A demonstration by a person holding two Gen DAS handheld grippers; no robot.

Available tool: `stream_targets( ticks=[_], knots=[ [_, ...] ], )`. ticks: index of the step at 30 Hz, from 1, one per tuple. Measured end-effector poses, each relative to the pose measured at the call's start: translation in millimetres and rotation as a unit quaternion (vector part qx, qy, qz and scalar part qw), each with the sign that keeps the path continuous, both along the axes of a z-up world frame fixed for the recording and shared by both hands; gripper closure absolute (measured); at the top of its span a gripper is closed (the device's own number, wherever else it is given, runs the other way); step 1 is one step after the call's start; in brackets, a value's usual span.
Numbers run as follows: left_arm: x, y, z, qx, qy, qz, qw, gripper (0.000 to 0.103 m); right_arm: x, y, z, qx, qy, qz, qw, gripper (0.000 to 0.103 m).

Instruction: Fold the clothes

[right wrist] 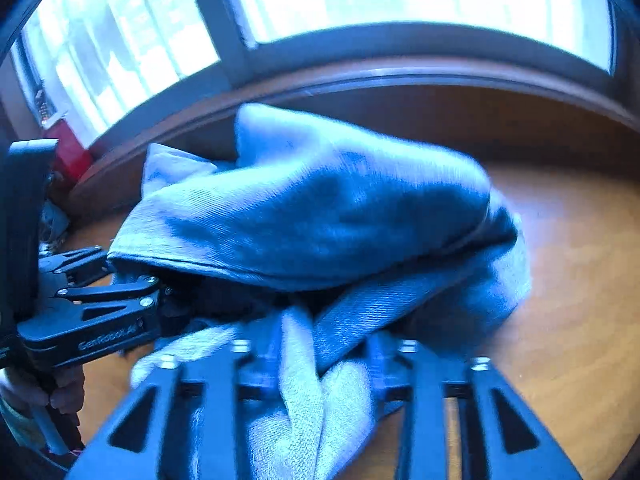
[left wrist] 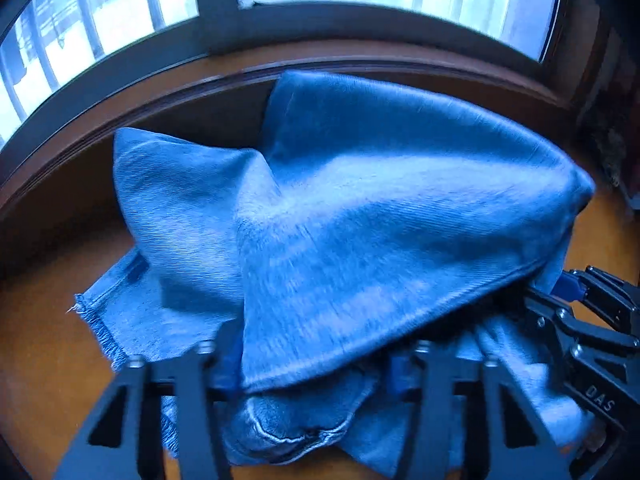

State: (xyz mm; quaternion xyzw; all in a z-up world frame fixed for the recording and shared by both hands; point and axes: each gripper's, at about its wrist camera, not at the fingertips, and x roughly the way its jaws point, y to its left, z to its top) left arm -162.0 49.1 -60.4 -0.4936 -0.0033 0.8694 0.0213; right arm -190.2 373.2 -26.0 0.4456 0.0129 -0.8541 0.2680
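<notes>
On the wooden tabletop (left wrist: 36,360) below a dark-framed window (left wrist: 120,12), the left wrist view shows the blue denim garment (left wrist: 360,220) heaped and half doubled over, a frayed hem (left wrist: 96,320) lying flat at the left and a thick seamed band (left wrist: 288,432) bunched near the camera. The left gripper (left wrist: 316,364) has a fold of denim lying between its fingers, though whether they actually pinch it I cannot tell; the right gripper (left wrist: 560,296) reaches in under the raised flap from the right, its tip hidden by cloth. From the right wrist view, the same garment (right wrist: 320,216) arches up over a dark hollow, and the right gripper (right wrist: 324,364) has a twisted rope of cloth running between its fingers, apparently clamped on it; the left gripper (right wrist: 156,284) pokes beneath the flap edge. Judging by the weave and thick seams, this denim should be fairly heavy and stiff, holding creases and unlikely to slip; the hem corners or the seamed band look like the firmest places to hold.
</notes>
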Motion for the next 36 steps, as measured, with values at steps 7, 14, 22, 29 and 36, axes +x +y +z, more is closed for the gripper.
stream_targets(
  ticks=[7,14,22,29,36],
  knots=[
    [47,-54,26,0.045,0.031,0.03,0.998,0.072,47,-23,48,-0.004,0.082,0.055,0.995,0.087],
    [101,-138,32,0.061,0.026,0.04,0.997,0.071,100,-99,52,0.033,0.116,0.082,0.989,0.087],
    [143,-216,42,0.071,0.038,0.036,0.9961,0.07,127,-170,55,0.023,0.108,0.064,0.992,0.087],
    [171,-260,60,0.086,0.08,0.017,0.9929,0.069,152,-199,94,-0.014,0.175,0.028,0.984,0.088],
    [184,-274,63,0.08,0.104,0.002,0.9914,0.046,137,-232,58,0.072,0.103,0.047,0.991,0.082]
  ],
)
